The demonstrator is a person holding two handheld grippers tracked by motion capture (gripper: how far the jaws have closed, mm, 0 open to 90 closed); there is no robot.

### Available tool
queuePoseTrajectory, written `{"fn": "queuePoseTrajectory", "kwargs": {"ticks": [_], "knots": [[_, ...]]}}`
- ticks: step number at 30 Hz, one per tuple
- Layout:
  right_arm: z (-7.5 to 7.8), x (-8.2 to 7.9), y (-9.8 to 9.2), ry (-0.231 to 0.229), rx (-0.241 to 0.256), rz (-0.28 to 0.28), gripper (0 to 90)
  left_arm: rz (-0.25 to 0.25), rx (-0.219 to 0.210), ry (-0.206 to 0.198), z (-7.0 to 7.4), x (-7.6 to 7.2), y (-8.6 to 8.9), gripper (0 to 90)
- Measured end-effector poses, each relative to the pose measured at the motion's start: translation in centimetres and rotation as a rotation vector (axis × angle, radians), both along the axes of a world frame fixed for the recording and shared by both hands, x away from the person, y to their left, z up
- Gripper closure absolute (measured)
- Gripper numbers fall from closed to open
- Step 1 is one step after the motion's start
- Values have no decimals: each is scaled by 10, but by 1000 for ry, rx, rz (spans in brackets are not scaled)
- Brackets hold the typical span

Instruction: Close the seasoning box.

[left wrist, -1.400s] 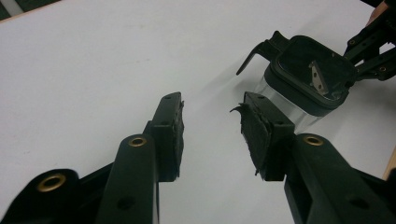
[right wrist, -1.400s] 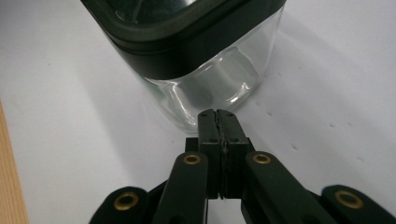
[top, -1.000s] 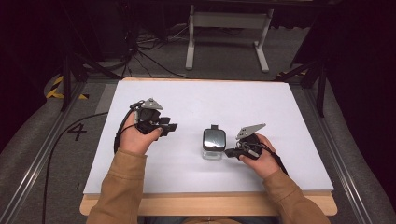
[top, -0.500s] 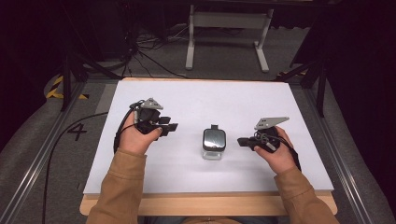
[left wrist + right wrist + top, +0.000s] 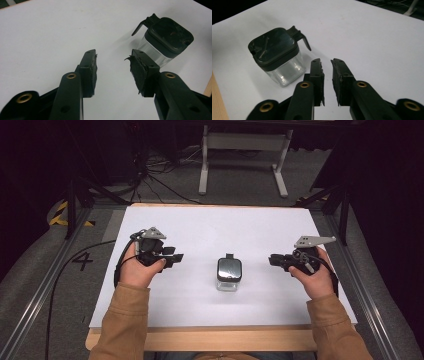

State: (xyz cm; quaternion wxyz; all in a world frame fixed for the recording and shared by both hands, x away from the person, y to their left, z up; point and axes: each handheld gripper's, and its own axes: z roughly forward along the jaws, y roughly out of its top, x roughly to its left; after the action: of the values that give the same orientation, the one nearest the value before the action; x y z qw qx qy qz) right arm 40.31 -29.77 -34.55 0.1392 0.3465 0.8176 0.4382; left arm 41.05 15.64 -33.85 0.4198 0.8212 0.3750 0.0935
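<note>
White table (image 5: 200, 227) is carrying a jar (image 5: 229, 275) at its middle, between our left tongs (image 5: 174, 257) and right tongs (image 5: 273, 259). Both are hovering parted and empty. We are judging its clear walls rigid and slippery, best gripped beneath the lid (image 5: 272, 48).

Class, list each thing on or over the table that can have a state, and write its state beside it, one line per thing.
Jar: upright on the white table, black lid on and shut, nothing gripping it.
Left gripper: jaws open, empty, apart from the jar.
Right gripper: jaws slightly apart, empty, apart from the jar.
</note>
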Motion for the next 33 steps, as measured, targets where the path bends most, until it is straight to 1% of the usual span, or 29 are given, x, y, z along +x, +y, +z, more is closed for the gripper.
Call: {"fn": "queuePoseTrajectory", "kwargs": {"ticks": [5, 7, 9, 10, 11, 13, 14, 15, 16, 17, 18, 19, 20, 21, 22, 23, 25, 27, 29, 30, 31, 33], "knots": [[11, 2, -21, -32, 36, -61, 693, 20, 2, 8, -3, -2, 10, 568], [15, 3, -31, -44, 42, -88, 663, 27, -3, 15, -3, -3, 13, 566], [16, 4, -40, -54, 40, -117, 633, 32, 3, 13, -4, -2, 16, 562], [16, 5, -43, -60, 36, -131, 610, 35, -1, 19, -5, -2, 17, 559], [16, 6, -49, -62, 24, -156, 579, 35, -1, 19, -5, -2, 17, 553], [14, 8, -60, -51, 2, -192, 561, 38, 3, 18, -7, 0, 20, 532], [12, 8, -65, -47, 1, -207, 552, 46, -10, 16, -10, 2, 22, 516], [12, 8, -65, -47, 1, -207, 552, 46, -10, 16, -10, 2, 22, 498], [11, 9, -71, -51, 1, -219, 545, 46, -16, 12, -13, 4, 23, 498], [8, 11, -81, -50, 10, -248, 536, 50, -17, 12, -15, 6, 24, 481], [7, 12, -86, -47, 8, -260, 534, 53, -12, 17, -19, 9, 26, 478], [7, 12, -86, -47, 8, -260, 534, 53, -12, 17, -19, 9, 26, 475], [5, 13, -89, -44, 9, -270, 529, 56, -11, 24, -22, 11, 27, 475], [2, 14, -96, -42, -7, -292, 524, 57, -6, 25, -24, 12, 28, 472], [-1, 15, -100, -40, -14, -303, 522, 64, -10, 30, -27, 14, 28, 471], [-5, 17, -106, -30, -29, -320, 522, 64, 0, 35, -29, 15, 29, 464], [-12, 20, -114, -11, -39, -346, 508, 68, -2, 48, -34, 18, 31, 453], [-19, 23, -118, 15, -64, -367, 504, 80, -2, 58, -40, 21, 32, 440], [-24, 25, -120, 29, -91, -380, 500, 94, 7, 67, -46, 24, 35, 437], [-28, 27, -120, 39, -119, -383, 498, 94, 7, 67, -46, 24, 35, 438], [-31, 29, -119, 49, -133, -385, 498, 107, 21, 77, -51, 27, 38, 439], [-39, 32, -119, 71, -147, -379, 494, 121, 33, 87, -58, 30, 41, 441]]}}
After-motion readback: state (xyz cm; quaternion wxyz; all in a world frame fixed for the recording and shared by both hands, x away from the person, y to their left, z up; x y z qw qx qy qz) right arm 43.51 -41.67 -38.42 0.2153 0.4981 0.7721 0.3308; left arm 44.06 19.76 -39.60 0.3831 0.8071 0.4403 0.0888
